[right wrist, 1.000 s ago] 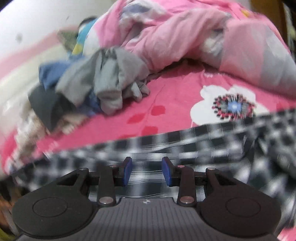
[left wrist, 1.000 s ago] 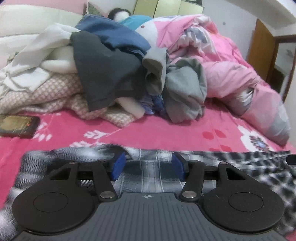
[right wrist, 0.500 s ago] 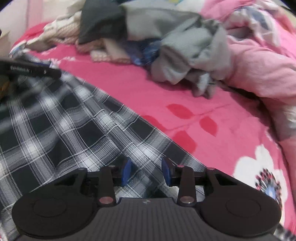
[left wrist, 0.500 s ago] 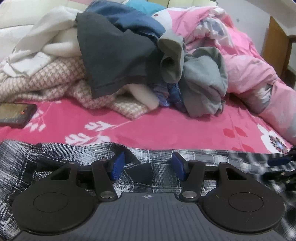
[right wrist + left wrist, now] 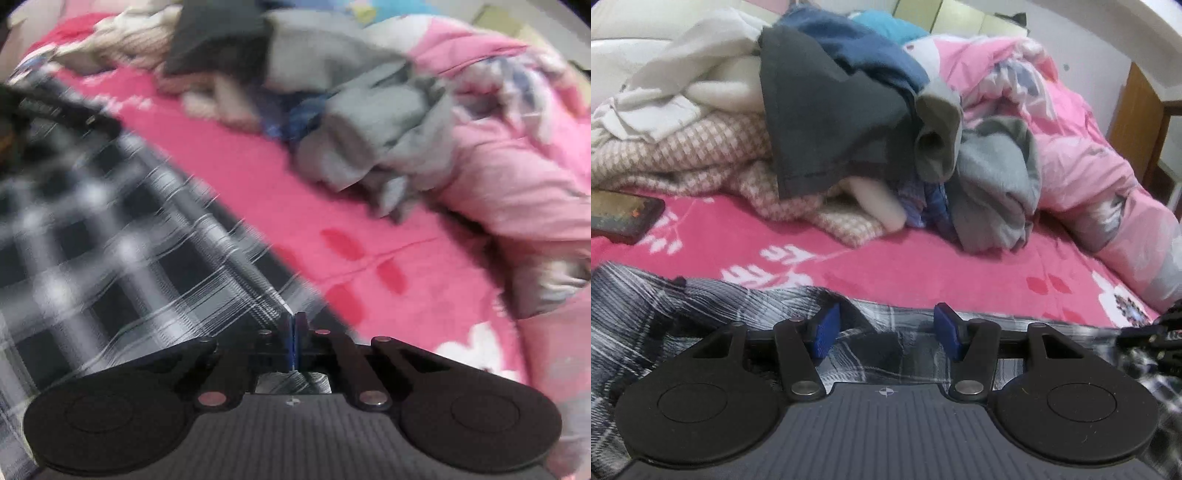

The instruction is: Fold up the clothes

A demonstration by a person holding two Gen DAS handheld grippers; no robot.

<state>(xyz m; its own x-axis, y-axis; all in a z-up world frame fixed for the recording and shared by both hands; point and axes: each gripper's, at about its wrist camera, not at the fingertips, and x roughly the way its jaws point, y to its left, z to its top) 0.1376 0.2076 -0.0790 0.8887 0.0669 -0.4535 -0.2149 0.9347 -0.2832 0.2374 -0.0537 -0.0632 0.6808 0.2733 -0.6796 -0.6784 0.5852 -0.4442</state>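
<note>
1. The right gripper (image 5: 294, 341) is sitting with its blue pads pressed flat together at the far edge of the plaid shirt (image 5: 110, 236). Whether cloth is pinched between them cannot be told: the picture is smeared and the pads are meeting right where the hem ends.
2. The left gripper (image 5: 886, 328) is standing with its fingers (image 5: 827, 326) apart, plaid cloth lying loose between and under them, nothing clamped.
3. Doing this step well seems to mean confirming the right pinch is holding fabric, not air, before pulling. A gentle tug that is moving the hem would settle it.
4. The left fingers probably need to be closing on the hem they are straddling, so both corners are rising together and the fold line is staying straight.
5. Keeping the cloth low over the bed (image 5: 923, 273) should be stopping it from sagging or twisting.
6. The shirt is lying spread along the near edge of the bed, black, grey and white checks, thin, soft and rumpled towards the near left corner.
7. It is lying well apart from the clothes pile (image 5: 820, 122) heaped towards the far side, with bare pink sheet between.
8. A phone (image 5: 624, 218) is resting at the left edge.
</note>
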